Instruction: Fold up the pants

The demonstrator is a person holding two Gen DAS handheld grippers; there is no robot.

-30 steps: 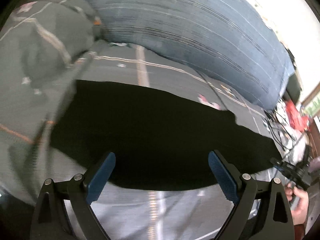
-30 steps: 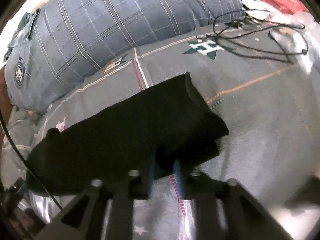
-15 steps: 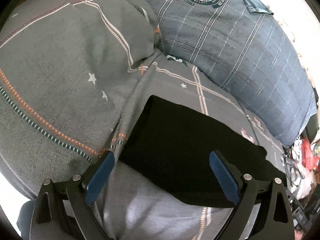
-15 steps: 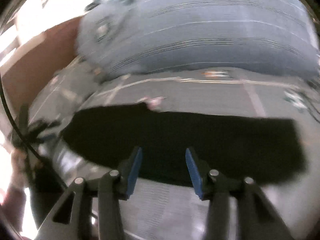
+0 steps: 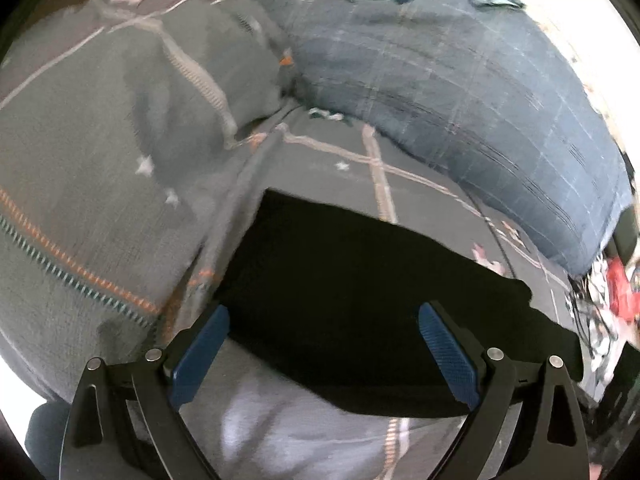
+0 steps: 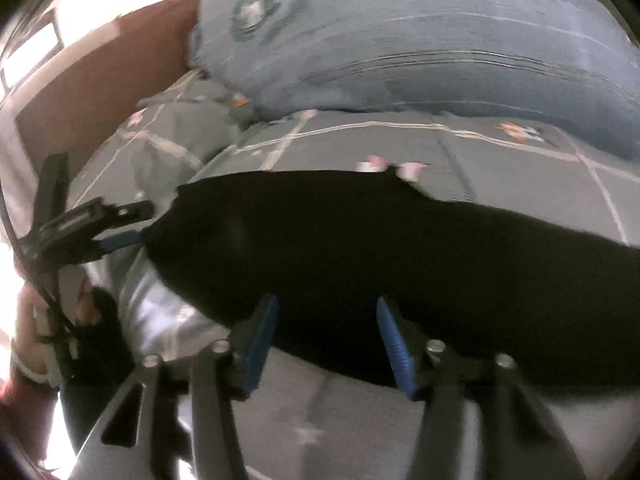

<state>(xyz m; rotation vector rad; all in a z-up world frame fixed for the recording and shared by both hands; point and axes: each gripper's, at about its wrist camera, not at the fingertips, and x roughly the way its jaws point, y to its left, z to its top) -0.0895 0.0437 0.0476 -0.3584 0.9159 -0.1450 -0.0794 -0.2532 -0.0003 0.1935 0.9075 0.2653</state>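
Note:
The black pants [image 5: 360,292] lie folded in a long flat strip on the grey patterned bedspread [image 5: 328,160]. They also show in the right wrist view [image 6: 400,248]. My left gripper [image 5: 324,352] is open and empty, its blue pads straddling the near left end of the pants from just above. My right gripper [image 6: 326,340] is open and empty, hovering over the near edge of the pants. The left gripper also shows in the right wrist view [image 6: 104,232] at the pants' left end.
A large blue plaid pillow [image 5: 460,80] lies along the far side, also in the right wrist view [image 6: 420,40]. A grey pillow [image 5: 100,152] rises at the left. Cables and red clutter [image 5: 612,296] sit at the far right. A brown headboard [image 6: 100,80] stands behind.
One second ago my right gripper was shut on a pants end; it has let go, opened and swung left. My left gripper stayed open and shifted a little nearer the pants' left end.

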